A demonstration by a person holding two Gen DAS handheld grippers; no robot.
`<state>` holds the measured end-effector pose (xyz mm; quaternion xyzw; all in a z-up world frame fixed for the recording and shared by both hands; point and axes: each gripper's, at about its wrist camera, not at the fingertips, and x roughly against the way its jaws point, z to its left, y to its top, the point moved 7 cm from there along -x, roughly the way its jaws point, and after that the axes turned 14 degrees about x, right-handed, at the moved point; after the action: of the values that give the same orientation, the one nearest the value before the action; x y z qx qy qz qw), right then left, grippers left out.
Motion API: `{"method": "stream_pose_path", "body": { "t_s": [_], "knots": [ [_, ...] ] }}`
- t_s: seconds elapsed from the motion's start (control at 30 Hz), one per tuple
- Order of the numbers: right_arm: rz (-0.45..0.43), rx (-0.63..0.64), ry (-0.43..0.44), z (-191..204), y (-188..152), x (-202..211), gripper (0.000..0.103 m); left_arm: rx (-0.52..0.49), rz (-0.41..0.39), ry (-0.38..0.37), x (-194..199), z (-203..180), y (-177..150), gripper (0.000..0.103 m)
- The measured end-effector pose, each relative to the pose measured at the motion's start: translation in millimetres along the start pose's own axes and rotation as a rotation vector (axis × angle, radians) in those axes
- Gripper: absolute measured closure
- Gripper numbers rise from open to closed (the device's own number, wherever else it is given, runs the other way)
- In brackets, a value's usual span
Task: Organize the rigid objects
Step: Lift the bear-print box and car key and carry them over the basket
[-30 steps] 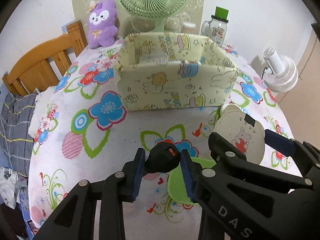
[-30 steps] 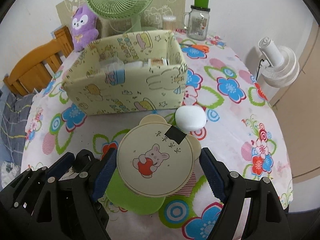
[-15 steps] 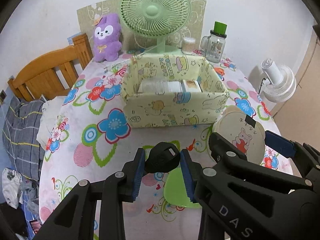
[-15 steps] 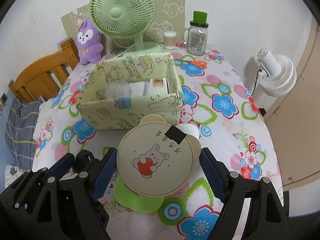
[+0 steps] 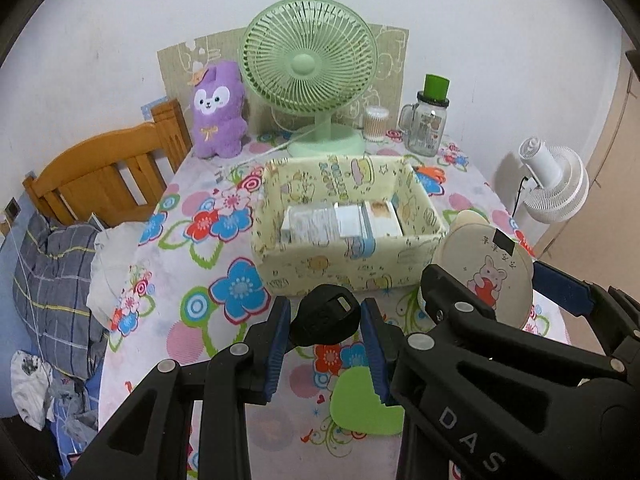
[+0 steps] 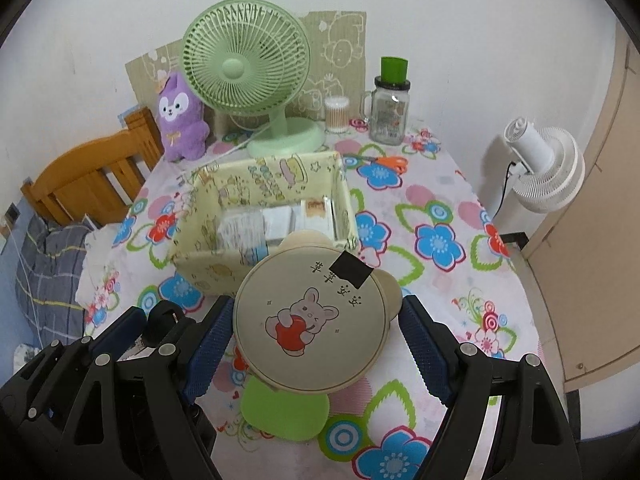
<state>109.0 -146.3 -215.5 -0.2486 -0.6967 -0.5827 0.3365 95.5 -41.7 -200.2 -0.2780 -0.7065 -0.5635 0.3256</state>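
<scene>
- Gripping a small black gadget (image 5: pixel 325 316), the left tool (image 5: pixel 325 330) hangs above the flowered worktop (image 5: pixel 180 320).
- Right tool (image 6: pixel 316 334) clamps a round bunny lid (image 6: pixel 310 320) near the yellow box (image 6: pixel 208 268).

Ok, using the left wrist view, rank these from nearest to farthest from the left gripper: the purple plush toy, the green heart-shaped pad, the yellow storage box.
From the left gripper:
1. Green heart-shaped pad, on the tablecloth just below the right-hand finger.
2. Yellow storage box, straight ahead, mid-table.
3. Purple plush toy, far back on the left, against the wall beside the green fan.
</scene>
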Motion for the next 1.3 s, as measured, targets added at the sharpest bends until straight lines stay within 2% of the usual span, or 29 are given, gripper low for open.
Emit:
{"method": "stream_pose_path", "body": {
  "t_s": [0.67,1.3],
  "knots": [
    [-0.043,0.008,-0.017,-11,36,-2,0.019,-0.004,-0.047,-0.015,-1,-9,33,0.067],
    [-0.014,0.028,-0.020,-15,64,-34,0.019,-0.003,-0.017,-0.012,-32,-14,60,0.067]
  ]
}}
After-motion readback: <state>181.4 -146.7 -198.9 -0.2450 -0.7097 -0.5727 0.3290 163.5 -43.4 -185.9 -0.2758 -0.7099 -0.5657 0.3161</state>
